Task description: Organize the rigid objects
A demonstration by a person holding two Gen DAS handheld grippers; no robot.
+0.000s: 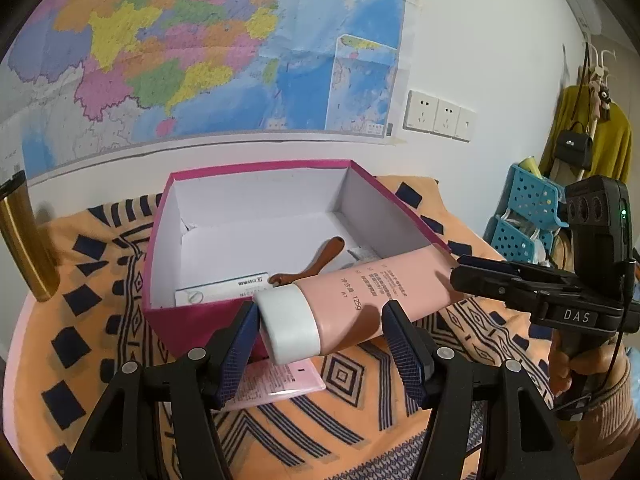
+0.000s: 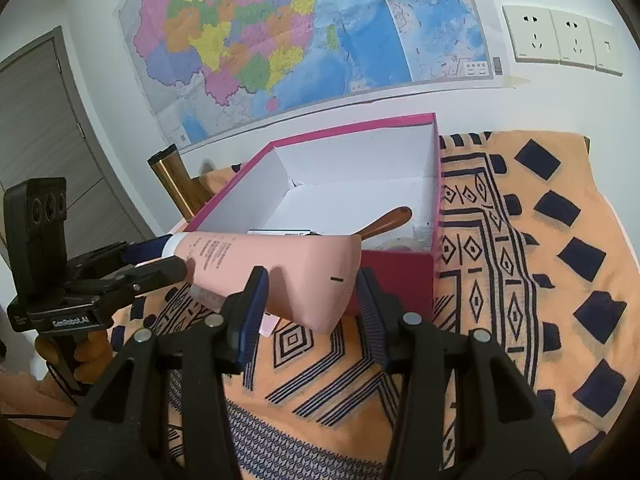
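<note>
Your two grippers share the pink tube (image 1: 360, 300).
Left gripper (image 1: 320, 336) clamps its white cap, right gripper (image 2: 310, 300) its crimped end, above the magenta box's (image 1: 200, 316) near edge.

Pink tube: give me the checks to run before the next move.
1. Right gripper clamped on the pink tube at its crimped end: ok.
2. Left gripper clamped at the white cap end: ok.
3. Tube inside the pink box: not ok; it hangs across the near wall.
4. Free floor in the box: ok; the wooden brush and white carton sit near the front, the back is bare.
5. Cloth cleared: not ok; a pink packet lies under the tube.
</note>
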